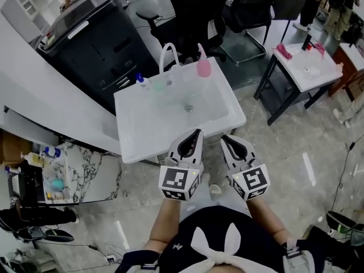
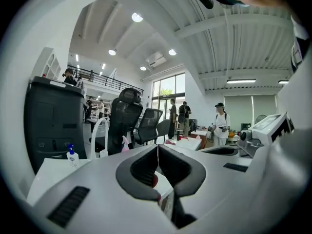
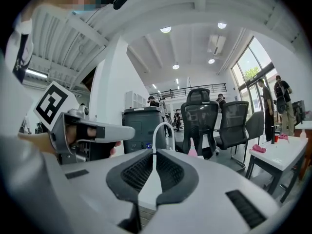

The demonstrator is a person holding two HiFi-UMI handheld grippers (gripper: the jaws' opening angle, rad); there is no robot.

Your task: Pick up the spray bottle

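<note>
A small clear bottle with a blue spray head (image 1: 141, 81) (image 2: 72, 156) stands at the back left corner of the white sink table (image 1: 142, 135), left of the white arched faucet (image 1: 166, 54). A pink bottle with a long nozzle (image 1: 203, 66) (image 3: 193, 151) stands at the back right of the basin. My left gripper (image 1: 195, 134) (image 2: 157, 146) and right gripper (image 1: 226, 140) (image 3: 154, 152) hover side by side over the table's near edge, pointing at the basin. Both are shut with nothing between the jaws, well short of either bottle.
A dark grey cabinet (image 1: 96, 36) stands behind the table at the left, and black office chairs (image 1: 199, 10) behind it. Another white table (image 1: 310, 67) with pink items is at the right. A marble shelf with bottles (image 1: 57, 172) sits low on the left. People stand in the background.
</note>
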